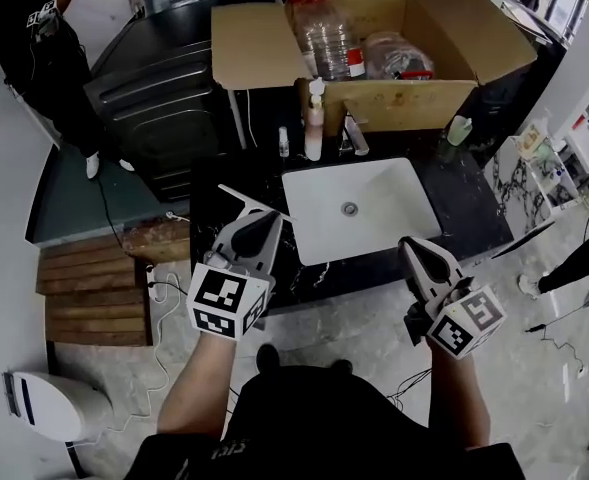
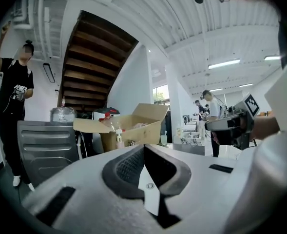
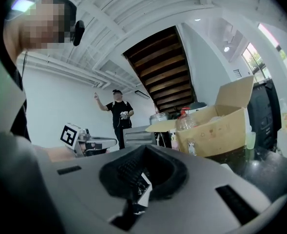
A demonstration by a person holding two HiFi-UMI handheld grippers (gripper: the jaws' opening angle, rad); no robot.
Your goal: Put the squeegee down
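I see no squeegee that I can name for sure. A thin pale strip (image 1: 242, 200) lies on the black counter (image 1: 464, 213) just beyond the tip of my left gripper (image 1: 267, 218); I cannot tell what it is. That gripper is held over the counter's front left edge, its jaws shut with nothing between them (image 2: 143, 147). My right gripper (image 1: 411, 246) hangs in front of the counter, right of the white sink (image 1: 394, 193). Its jaws also meet at the tip and hold nothing (image 3: 145, 149). Each gripper shows in the other's view.
An open cardboard box (image 1: 429, 28) with plastic bottles stands behind the sink, with a pump bottle (image 1: 315, 128) and a faucet (image 1: 354, 136) in front of it. A person (image 1: 34, 48) stands at the upper left by a dark cabinet (image 1: 164, 108). Wooden planks (image 1: 94, 293) and cables lie on the floor.
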